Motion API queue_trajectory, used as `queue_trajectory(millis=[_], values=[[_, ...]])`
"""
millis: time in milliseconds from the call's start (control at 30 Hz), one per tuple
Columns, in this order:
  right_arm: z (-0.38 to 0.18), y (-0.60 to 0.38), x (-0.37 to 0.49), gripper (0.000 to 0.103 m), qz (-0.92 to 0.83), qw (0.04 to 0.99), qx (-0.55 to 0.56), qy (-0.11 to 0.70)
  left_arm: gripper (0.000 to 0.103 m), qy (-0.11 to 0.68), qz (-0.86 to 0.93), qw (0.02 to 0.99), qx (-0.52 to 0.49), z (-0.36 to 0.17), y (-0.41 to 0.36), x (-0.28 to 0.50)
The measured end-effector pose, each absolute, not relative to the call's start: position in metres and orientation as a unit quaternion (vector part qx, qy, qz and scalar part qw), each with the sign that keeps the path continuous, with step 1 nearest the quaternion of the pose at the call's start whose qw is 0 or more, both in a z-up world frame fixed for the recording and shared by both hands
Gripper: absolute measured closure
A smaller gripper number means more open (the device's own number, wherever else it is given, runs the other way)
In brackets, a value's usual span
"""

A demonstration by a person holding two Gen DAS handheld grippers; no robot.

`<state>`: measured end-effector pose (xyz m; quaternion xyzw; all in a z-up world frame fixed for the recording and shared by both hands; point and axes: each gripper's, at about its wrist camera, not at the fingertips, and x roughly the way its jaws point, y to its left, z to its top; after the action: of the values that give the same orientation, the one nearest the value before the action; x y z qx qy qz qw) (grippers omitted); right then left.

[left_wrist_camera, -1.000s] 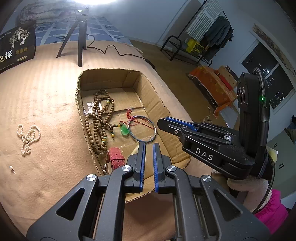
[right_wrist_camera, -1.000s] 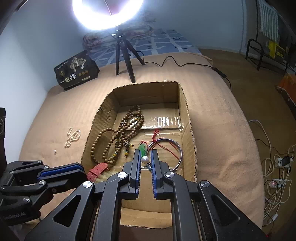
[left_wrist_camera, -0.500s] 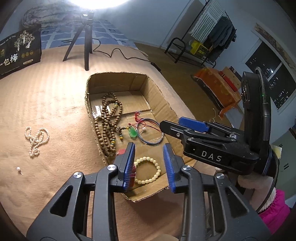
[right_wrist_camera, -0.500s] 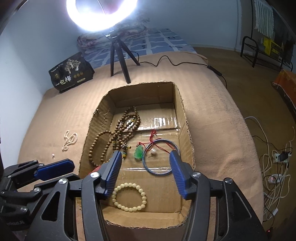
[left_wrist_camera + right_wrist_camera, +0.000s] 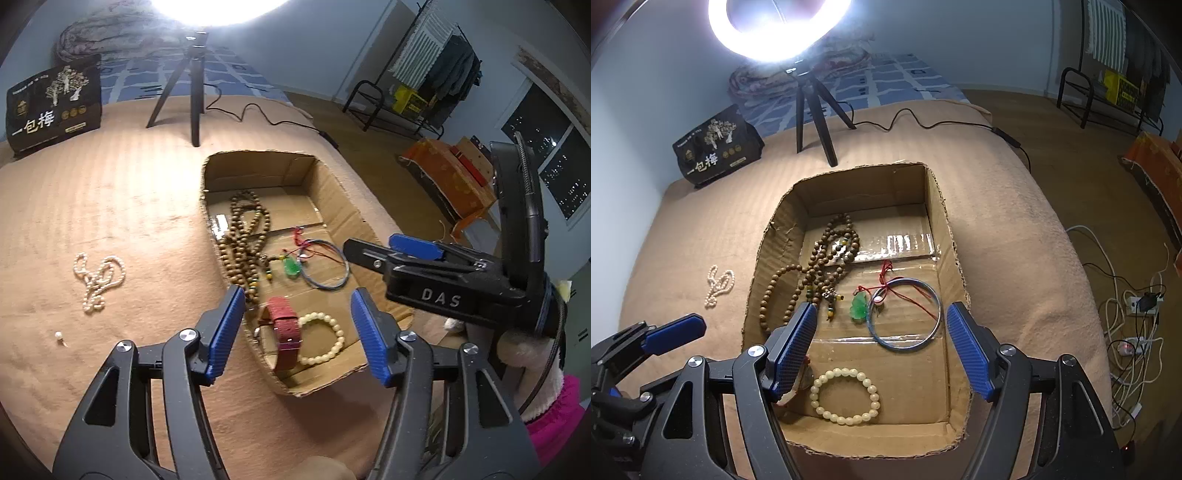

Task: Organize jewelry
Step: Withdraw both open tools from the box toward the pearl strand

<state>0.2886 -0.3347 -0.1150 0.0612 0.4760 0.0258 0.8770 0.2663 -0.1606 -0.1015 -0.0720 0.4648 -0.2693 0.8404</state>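
An open cardboard box [image 5: 940, 229] lies on the tan blanket. Inside it are wooden bead strands [image 5: 816, 266], a green pendant on red cord [image 5: 857, 308], a blue bangle [image 5: 905, 314], a cream bead bracelet [image 5: 844, 397] and a red watch strap [image 5: 284, 328]. A pearl necklace [image 5: 98, 282] and a small pearl earring [image 5: 59, 336] lie on the blanket left of the box. My left gripper [image 5: 297, 332] is open and empty above the box's near end. My right gripper [image 5: 882, 349] is open and empty over the box. It also shows in the left wrist view [image 5: 413, 251].
A ring light on a black tripod [image 5: 814, 122] stands behind the box, its cable [image 5: 923, 123] trailing right. A black printed bag [image 5: 716, 151] sits at the back left. The bed drops off on the right to a floor with cables [image 5: 1137, 310].
Both grippers were shut and have opened wide. The cream bracelet and the red strap now lie in the box's near end. Both grippers have drawn back from the box.
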Motion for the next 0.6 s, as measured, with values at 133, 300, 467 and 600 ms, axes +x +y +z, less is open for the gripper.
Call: queue_trajectory(millis=[133, 300, 467, 600], values=[[-0.114, -0.328, 0.291, 0.030, 0.026, 0.876, 0.056, 0.479, 0.040, 0.469, -0.259, 0.841, -0.071, -0.104, -0.150, 0.268], [-0.114, -0.314, 0.295, 0.030, 0.032, 0.874, 0.043, 0.484, 0.040, 0.467, -0.245, 0.847, -0.066, -0.105, -0.134, 0.269], [-0.113, -0.297, 0.298, 0.030, 0.043, 0.874, 0.027, 0.483, 0.040, 0.456, -0.222, 0.859, -0.063, -0.105, -0.111, 0.269], [-0.110, -0.282, 0.300, 0.030, 0.055, 0.877, 0.021, 0.476, 0.040, 0.450, -0.207, 0.866, -0.071, -0.106, -0.089, 0.270]])
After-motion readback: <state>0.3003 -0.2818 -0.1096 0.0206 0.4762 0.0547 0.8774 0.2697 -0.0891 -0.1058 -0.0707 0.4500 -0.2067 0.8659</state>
